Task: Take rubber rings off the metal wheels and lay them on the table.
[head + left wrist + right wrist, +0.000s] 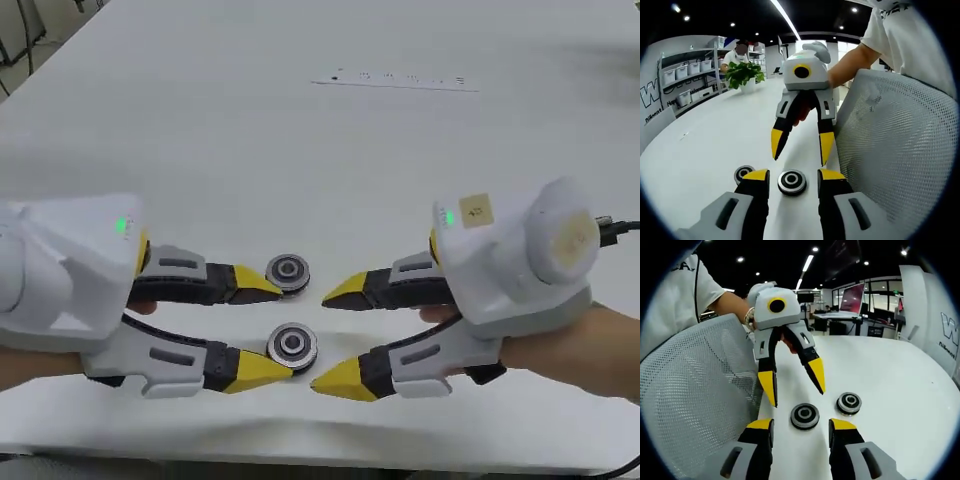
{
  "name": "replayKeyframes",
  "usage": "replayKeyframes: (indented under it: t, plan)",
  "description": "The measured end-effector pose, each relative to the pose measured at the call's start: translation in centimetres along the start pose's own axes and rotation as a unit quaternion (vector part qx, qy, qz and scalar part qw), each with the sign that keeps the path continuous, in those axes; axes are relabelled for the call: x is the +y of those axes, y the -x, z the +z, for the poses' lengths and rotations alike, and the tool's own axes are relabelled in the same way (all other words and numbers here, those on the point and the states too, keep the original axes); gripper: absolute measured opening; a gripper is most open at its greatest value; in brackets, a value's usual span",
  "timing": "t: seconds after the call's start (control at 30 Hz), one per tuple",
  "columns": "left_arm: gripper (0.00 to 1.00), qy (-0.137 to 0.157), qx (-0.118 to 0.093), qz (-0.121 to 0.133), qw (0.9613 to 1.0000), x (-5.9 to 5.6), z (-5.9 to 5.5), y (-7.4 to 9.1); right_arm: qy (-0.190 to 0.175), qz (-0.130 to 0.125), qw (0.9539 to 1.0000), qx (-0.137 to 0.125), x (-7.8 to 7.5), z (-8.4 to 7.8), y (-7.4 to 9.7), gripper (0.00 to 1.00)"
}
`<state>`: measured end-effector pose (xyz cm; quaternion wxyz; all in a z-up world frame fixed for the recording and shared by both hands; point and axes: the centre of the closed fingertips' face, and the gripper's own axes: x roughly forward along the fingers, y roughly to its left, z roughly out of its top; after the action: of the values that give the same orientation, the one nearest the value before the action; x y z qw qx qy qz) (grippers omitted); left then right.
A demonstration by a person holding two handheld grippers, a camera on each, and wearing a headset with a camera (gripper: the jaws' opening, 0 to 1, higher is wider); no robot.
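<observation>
Two small metal wheels with black rubber rings lie flat on the white table [300,170]. The nearer wheel [292,345] sits between the yellow tips of my open left gripper [279,329], apart from them, and shows as wheel [792,182] in the left gripper view. The farther wheel [288,271] lies just outside the left gripper's far jaw. My right gripper [323,341] faces it from the right, open, tips just short of the nearer wheel [805,416]. The second wheel [849,403] lies beside the right gripper's jaw.
A thin white strip [395,82] lies far across the table. The table's front edge runs close below both grippers. A grey mesh chair back [900,150] stands beside the person. A potted plant [742,75] and shelves are far off.
</observation>
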<state>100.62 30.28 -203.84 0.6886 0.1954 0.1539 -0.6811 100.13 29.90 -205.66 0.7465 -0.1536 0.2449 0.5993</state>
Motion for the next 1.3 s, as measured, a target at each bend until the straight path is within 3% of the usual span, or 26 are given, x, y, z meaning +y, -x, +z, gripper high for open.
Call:
replayKeyframes:
  t: [0.1, 0.37, 0.57, 0.87, 1.3]
  plan:
    - [0.33, -0.012, 0.004, 0.0, 0.9999, 0.1, -0.3, -0.2, -0.007, 0.003, 1.0, 0.001, 0.0, -0.3, -0.3, 0.39]
    - [0.24, 0.0, 0.005, -0.002, 1.0, 0.4, -0.9, -0.9, -0.012, 0.004, 0.9999, -0.001, -0.2, -0.7, -1.0, 0.32]
    - [0.19, 0.026, 0.005, -0.001, 0.9997, 0.5, -1.2, -1.2, -0.016, -0.001, 0.9998, -0.006, -0.5, -0.7, -1.4, 0.27]
    - [0.11, 0.009, 0.017, 0.0, 0.9998, 0.3, -1.8, -1.4, -0.024, -0.006, 0.9996, -0.011, -0.6, -1.0, -1.6, 0.24]
    - [0.07, -0.01, 0.005, 0.0, 0.9999, 0.1, -1.8, -1.5, -0.017, -0.005, 0.9998, -0.008, -0.5, -1.2, -1.9, 0.23]
